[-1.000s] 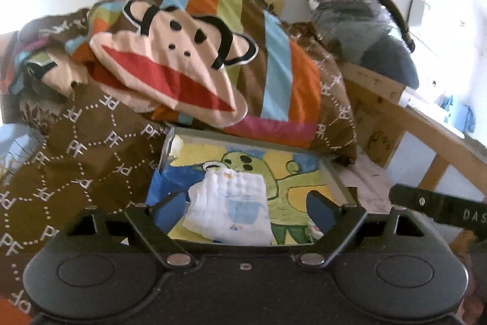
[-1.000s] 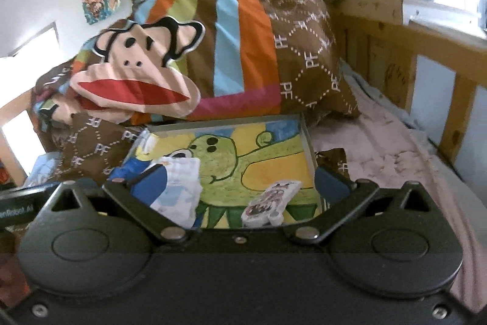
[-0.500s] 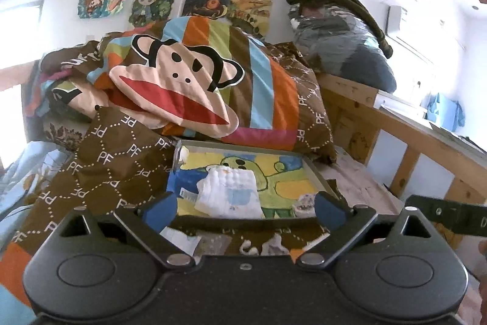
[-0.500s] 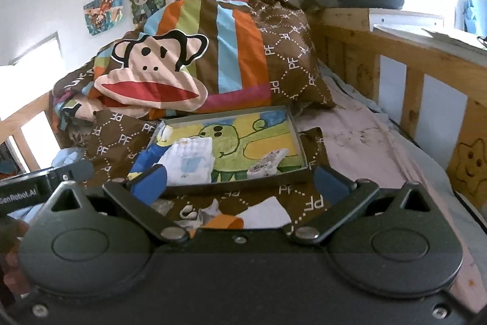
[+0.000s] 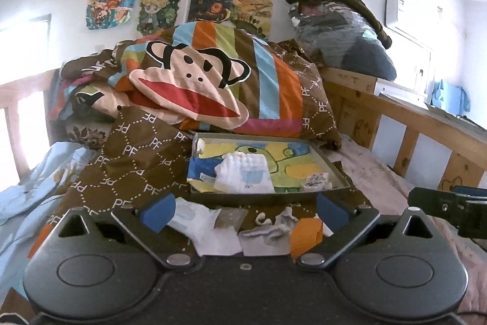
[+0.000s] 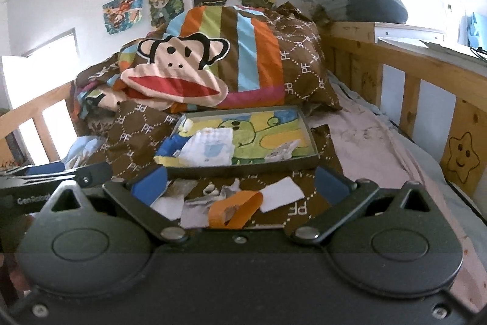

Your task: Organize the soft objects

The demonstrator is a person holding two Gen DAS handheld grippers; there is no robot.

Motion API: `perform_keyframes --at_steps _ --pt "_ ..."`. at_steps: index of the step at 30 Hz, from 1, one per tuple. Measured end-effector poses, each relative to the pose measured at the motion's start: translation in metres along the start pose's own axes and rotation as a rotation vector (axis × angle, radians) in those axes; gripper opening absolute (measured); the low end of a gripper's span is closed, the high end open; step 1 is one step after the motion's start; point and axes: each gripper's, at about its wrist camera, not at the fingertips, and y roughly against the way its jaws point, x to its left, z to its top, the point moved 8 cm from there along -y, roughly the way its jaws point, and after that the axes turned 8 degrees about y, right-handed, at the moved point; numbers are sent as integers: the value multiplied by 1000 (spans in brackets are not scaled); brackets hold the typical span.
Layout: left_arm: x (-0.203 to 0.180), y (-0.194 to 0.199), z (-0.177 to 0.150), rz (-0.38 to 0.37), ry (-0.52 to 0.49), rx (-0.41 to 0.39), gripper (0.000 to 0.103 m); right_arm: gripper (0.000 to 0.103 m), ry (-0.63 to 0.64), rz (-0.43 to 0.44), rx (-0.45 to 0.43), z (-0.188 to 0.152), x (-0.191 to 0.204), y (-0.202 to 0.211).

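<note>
A shallow grey tray [image 5: 338, 169] [image 6: 243, 167] with a green cartoon lining lies on the bed. In it lie a folded white cloth [image 5: 246, 175] [image 6: 210, 148] and a small patterned roll [image 5: 316, 181] [image 6: 281, 151]. In front of the tray, on the brown cover, lie loose soft items: white cloths [image 5: 210, 230] [image 6: 281, 194], a grey-white sock [image 5: 271, 230] and an orange band [image 5: 306, 235] [image 6: 236, 207]. My left gripper [image 5: 245, 213] and my right gripper [image 6: 240, 186] are both open and empty, held back above these loose items.
A monkey-print quilt [image 5: 194, 81] [image 6: 188, 72] is piled behind the tray. A wooden bed rail [image 5: 426, 130] [image 6: 426, 78] runs along the right. A pink sheet [image 6: 374, 136] covers the mattress on the right. A bagged bundle [image 5: 344, 41] sits on the headboard.
Both grippers have drawn back from the tray and risen. The tray looks smaller and farther, and the loose cloths, sock and orange band in front of it have come into view.
</note>
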Motion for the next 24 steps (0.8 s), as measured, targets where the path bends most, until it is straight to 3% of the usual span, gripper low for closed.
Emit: perform_keyframes --at_steps 24 --pt "3 36 -33 29 -2 27 102 103 1 8 80 -31 6 18"
